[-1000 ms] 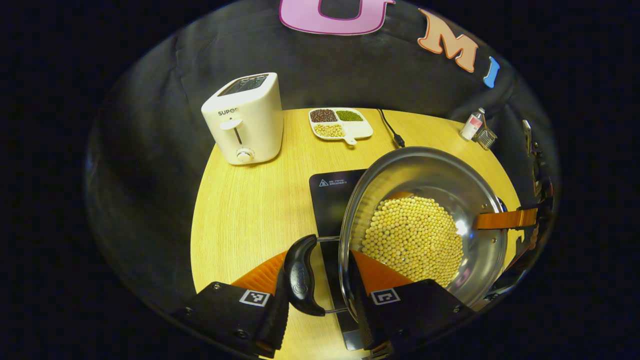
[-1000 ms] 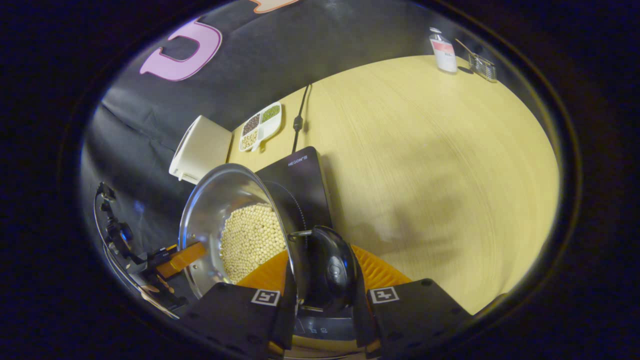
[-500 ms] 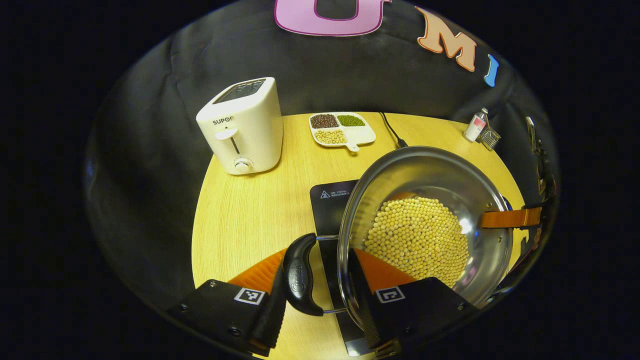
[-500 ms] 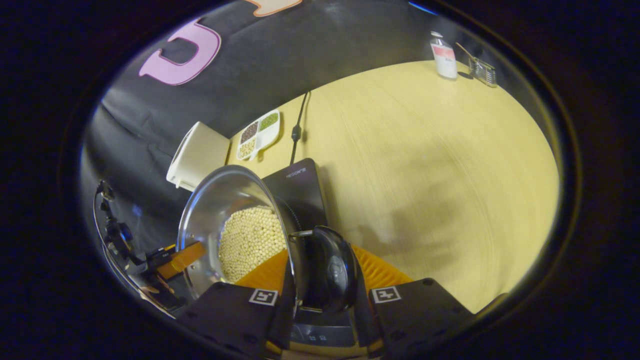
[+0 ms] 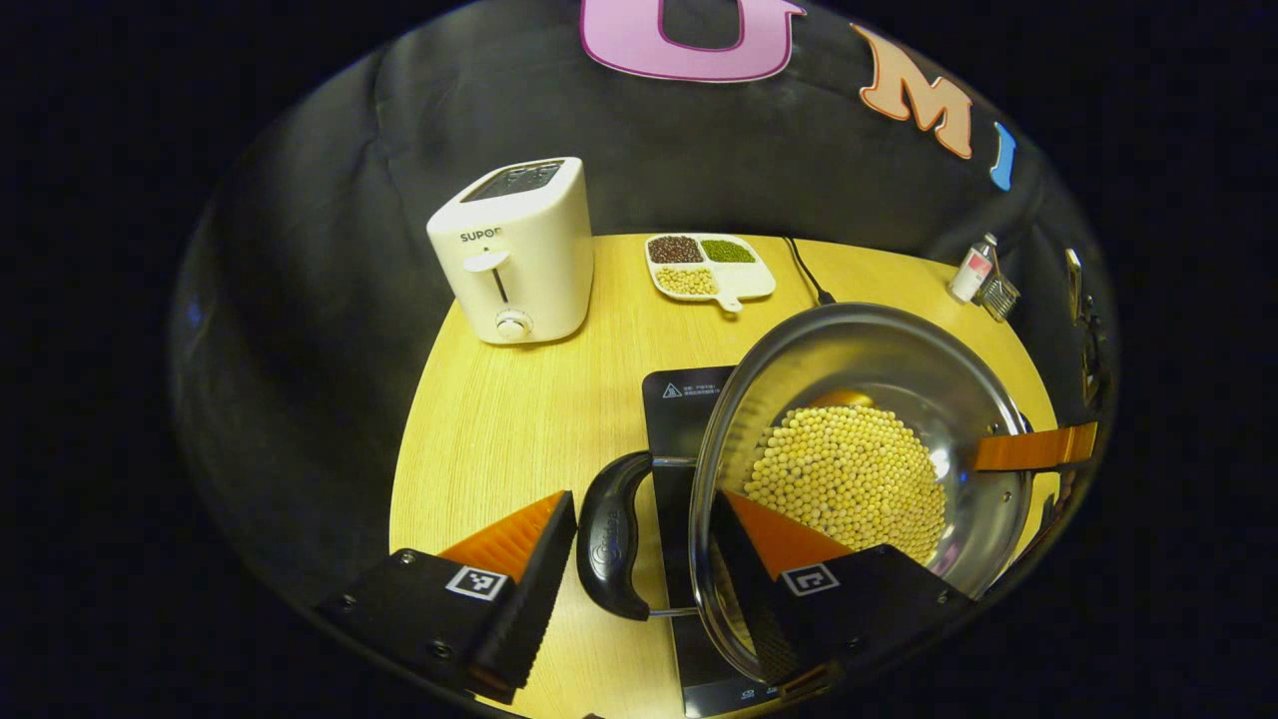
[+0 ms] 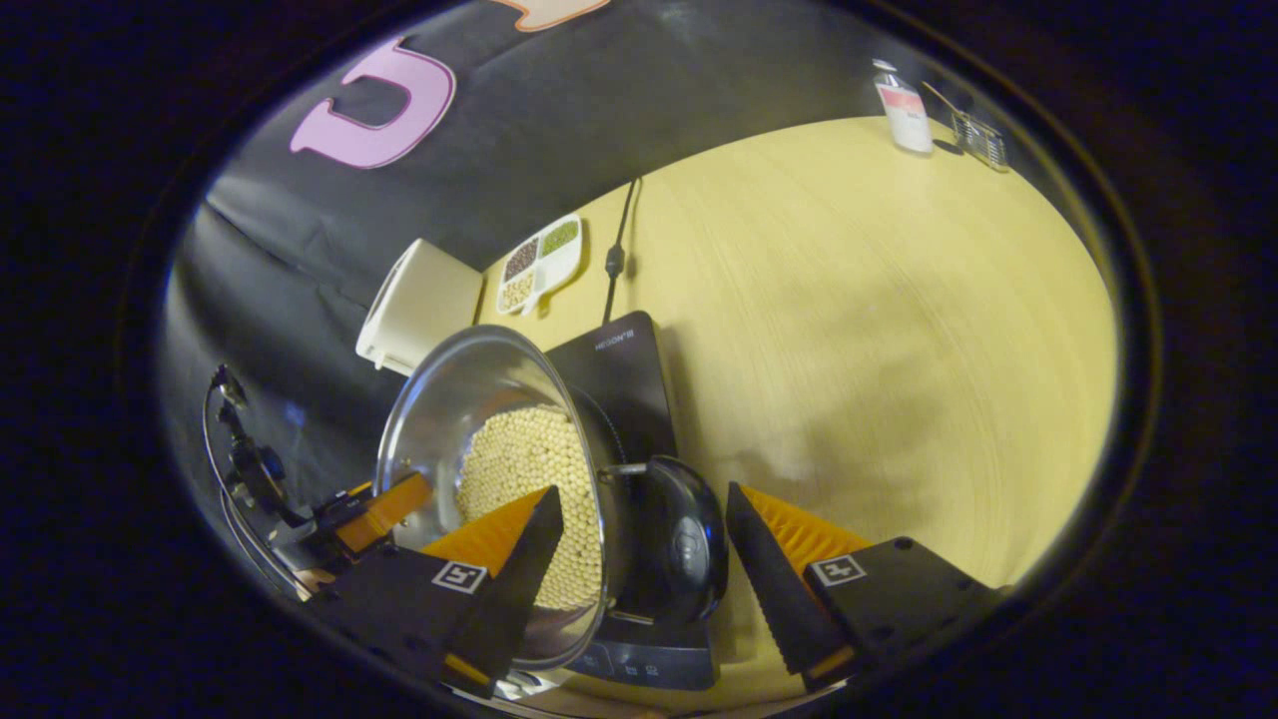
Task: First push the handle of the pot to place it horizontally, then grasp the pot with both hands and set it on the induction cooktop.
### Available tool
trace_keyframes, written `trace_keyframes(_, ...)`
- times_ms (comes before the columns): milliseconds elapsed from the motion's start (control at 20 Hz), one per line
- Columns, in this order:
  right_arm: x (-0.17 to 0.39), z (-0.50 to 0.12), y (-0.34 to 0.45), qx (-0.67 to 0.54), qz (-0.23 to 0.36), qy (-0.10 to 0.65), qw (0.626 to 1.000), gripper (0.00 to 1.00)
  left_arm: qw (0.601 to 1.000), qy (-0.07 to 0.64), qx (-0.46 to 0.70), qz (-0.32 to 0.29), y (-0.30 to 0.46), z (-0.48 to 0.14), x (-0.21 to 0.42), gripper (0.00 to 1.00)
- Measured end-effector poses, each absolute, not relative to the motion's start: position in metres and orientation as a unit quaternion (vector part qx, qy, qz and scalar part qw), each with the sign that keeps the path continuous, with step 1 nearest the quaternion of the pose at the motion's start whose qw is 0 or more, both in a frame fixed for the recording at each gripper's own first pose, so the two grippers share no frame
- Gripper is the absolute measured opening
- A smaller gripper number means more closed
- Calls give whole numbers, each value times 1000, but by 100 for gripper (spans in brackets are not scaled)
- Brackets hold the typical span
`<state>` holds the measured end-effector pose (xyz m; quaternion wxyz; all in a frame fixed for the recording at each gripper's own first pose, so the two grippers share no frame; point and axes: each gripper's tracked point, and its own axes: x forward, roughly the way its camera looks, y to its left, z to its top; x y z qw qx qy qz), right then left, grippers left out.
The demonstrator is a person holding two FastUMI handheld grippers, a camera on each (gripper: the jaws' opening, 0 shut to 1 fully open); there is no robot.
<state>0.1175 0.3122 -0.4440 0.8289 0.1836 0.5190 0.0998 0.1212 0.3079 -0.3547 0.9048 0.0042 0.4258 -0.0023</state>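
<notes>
A round, pale wood surface (image 5: 519, 419) carries a white toaster (image 5: 514, 250) at upper left of the left gripper view. A divided dish (image 5: 710, 265) of beans lies at top centre, a black cord (image 5: 807, 275) beside it. A dark cooktop (image 5: 684, 399) lies mid-frame; a small bottle (image 5: 973, 270) and a wire holder (image 5: 998, 295) stand upper right.
</notes>
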Motion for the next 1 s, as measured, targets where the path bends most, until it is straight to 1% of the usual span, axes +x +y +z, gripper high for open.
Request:
trace_keyframes(50, 123, -438, 310, 188, 99, 507, 835, 94, 909, 416, 2, 13, 313, -351, 122, 88)
trace_keyframes(100, 127, -431, 306, 192, 95, 493, 843, 100, 915, 402, -6, 22, 317, -348, 122, 92)
trace_keyframes(150, 131, -424, 301, 194, 92, 480, 850, 92, 923, 384, -17, 33, 318, -337, 121, 100)
trace_keyframes(350, 140, -395, 279, 191, 84, 430, 878, 92, 949, 308, -14, 68, 325, -297, 124, 100)
trace_keyframes(400, 141, -385, 273, 188, 84, 414, 887, 100, 954, 291, -11, 74, 324, -286, 124, 100)
trace_keyframes(450, 143, -375, 266, 182, 82, 397, 896, 92, 956, 282, -12, 74, 320, -280, 122, 98)
trace_keyframes(500, 140, -365, 262, 178, 84, 383, 903, 100, 958, 275, -15, 76, 314, -273, 119, 97)
trace_keyframes(550, 138, -355, 258, 174, 84, 370, 909, 92, 959, 270, -21, 78, 307, -267, 115, 97)
trace_keyframes(750, 125, -312, 235, 143, 88, 324, 931, 92, 966, 243, -32, 83, 283, -238, 99, 97)
trace_keyframes(800, 122, -299, 231, 135, 92, 312, 936, 100, 967, 239, -31, 85, 277, -232, 94, 97)
trace_keyframes(850, 120, -286, 226, 127, 98, 299, 941, 92, 968, 234, -26, 86, 270, -223, 88, 97)
trace_keyframes(900, 119, -272, 221, 118, 103, 285, 946, 92, 970, 226, -18, 89, 265, -214, 81, 94)
trace_keyframes(950, 117, -258, 214, 111, 108, 269, 951, 92, 972, 215, -7, 92, 258, -202, 77, 97)
trace_keyframes(1000, 115, -244, 209, 107, 116, 256, 954, 92, 974, 203, 5, 95, 248, -190, 72, 97)
